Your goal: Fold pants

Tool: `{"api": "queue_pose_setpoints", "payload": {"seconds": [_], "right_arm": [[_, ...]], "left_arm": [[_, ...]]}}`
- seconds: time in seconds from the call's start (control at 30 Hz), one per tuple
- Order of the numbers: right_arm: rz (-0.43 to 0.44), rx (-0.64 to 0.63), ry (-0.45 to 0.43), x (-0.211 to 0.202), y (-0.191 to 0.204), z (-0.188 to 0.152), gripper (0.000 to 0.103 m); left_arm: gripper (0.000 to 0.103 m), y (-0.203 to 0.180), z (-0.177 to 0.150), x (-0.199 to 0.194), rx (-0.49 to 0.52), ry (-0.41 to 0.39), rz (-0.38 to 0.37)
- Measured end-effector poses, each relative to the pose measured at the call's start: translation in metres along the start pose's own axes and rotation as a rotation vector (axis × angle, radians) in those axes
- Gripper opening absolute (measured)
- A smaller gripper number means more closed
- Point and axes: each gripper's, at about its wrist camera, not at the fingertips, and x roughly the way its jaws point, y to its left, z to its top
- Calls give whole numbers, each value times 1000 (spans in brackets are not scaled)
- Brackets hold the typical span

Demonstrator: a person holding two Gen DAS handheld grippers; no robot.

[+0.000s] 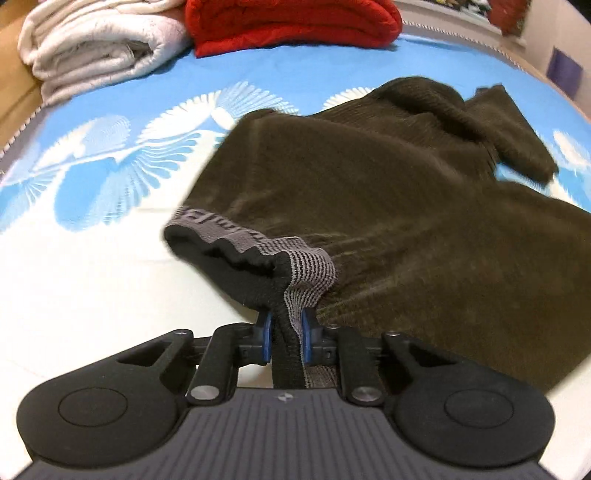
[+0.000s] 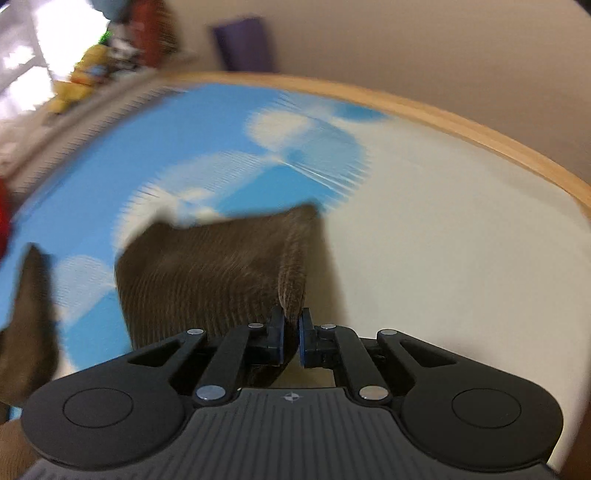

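Observation:
Dark olive corduroy pants (image 1: pixel 388 206) lie on a blue and white patterned sheet (image 1: pixel 110 177). My left gripper (image 1: pixel 287 325) is shut on the grey and black elastic waistband (image 1: pixel 295 273), which is lifted a little off the sheet. In the right wrist view my right gripper (image 2: pixel 291 325) is shut on a raised fold of the pants (image 2: pixel 221 273), near a leg edge. That view is blurred by motion. Another dark part of the pants (image 2: pixel 29 321) shows at the left edge.
A folded white blanket (image 1: pixel 99 48) and a folded red blanket (image 1: pixel 291 26) lie at the far side of the sheet. A wooden bed edge (image 2: pixel 480 133) runs along the right, with a wall behind. Cluttered items (image 2: pixel 92 70) stand at far left.

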Motion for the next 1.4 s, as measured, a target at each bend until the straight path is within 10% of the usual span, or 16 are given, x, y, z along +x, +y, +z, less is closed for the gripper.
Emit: {"api": "queue_pose_setpoints", "payload": {"seconds": [0.23, 0.37, 0.63, 0.73, 0.9, 1.0, 1.13, 1.23, 1.4], "right_arm": [[155, 112, 374, 21, -53, -40, 12], [59, 147, 267, 22, -84, -24, 46], [72, 303, 223, 48, -111, -10, 49], [51, 208, 185, 52, -95, -6, 12], [-25, 213, 87, 26, -108, 1, 5], [-329, 200, -121, -6, -134, 16, 0], [-107, 310, 96, 18, -166, 2, 0], [50, 408, 73, 17, -167, -1, 5], [150, 357, 121, 30, -154, 3, 53]], "left_arm": [[22, 84, -32, -8, -214, 129, 9], [44, 100, -46, 0, -300, 228, -55], [57, 82, -45, 21, -277, 310, -87], [34, 71, -47, 23, -212, 316, -45], [18, 55, -40, 15, -134, 243, -2], [17, 41, -43, 8, -53, 209, 46], [16, 46, -47, 1, -58, 195, 53], [14, 53, -51, -9, -70, 180, 87], [13, 70, -53, -18, -135, 164, 114]]}}
